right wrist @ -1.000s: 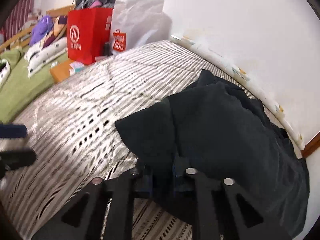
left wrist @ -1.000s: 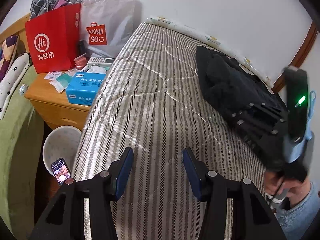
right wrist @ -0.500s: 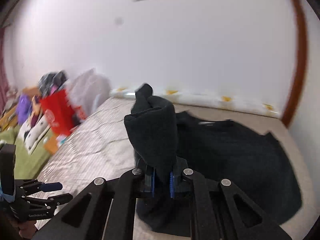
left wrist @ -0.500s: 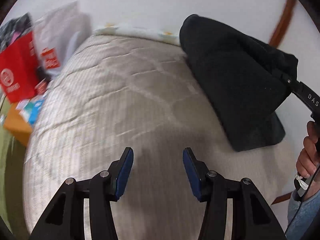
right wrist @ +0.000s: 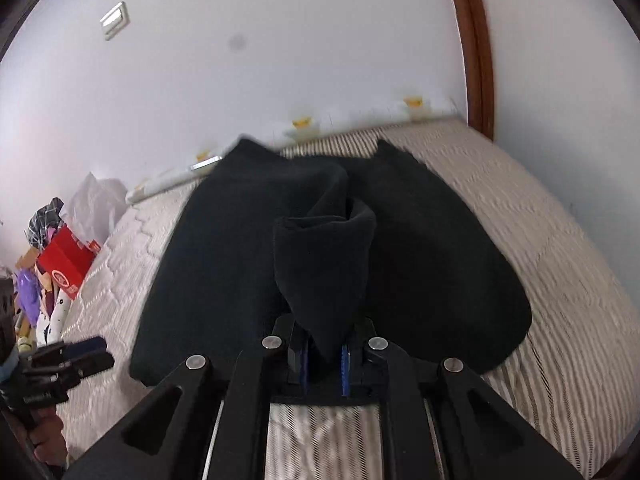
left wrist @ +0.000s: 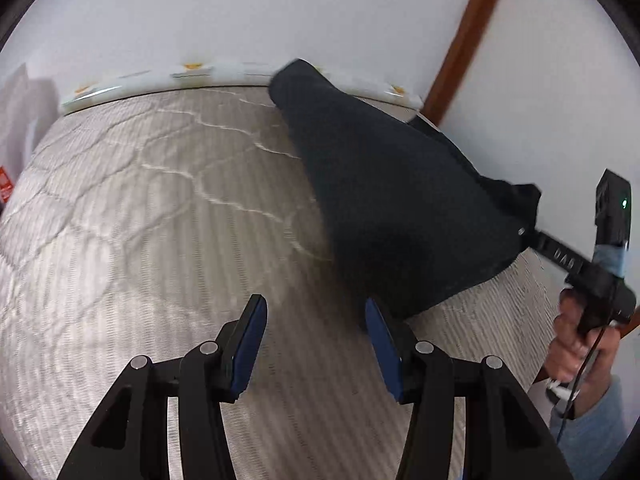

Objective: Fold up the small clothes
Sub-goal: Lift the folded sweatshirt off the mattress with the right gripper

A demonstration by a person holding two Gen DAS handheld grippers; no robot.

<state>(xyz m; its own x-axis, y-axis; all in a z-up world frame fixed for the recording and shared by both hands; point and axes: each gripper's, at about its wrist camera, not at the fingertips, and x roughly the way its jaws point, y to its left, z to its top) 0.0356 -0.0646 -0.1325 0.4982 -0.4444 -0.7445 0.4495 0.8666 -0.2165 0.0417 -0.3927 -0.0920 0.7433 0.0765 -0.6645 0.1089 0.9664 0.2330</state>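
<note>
Each camera sits on its own gripper and looks forward and steeply down along the two fingers, close above the striped mattress (left wrist: pixel 168 208).

The left wrist view faces the mattress's far edge along the white wall (left wrist: pixel 280 8), with the far right corner by the brown wooden trim (left wrist: pixel 460 40). The right gripper (left wrist: pixel 532 236) enters at its right side.

The right wrist view faces the same far edge and corner, nearer to the dark garment (right wrist: pixel 224 240). The left gripper (right wrist: pixel 84 354) shows at its lower left.

Both views share the garment, the far edge, the wall and the trim.
</note>
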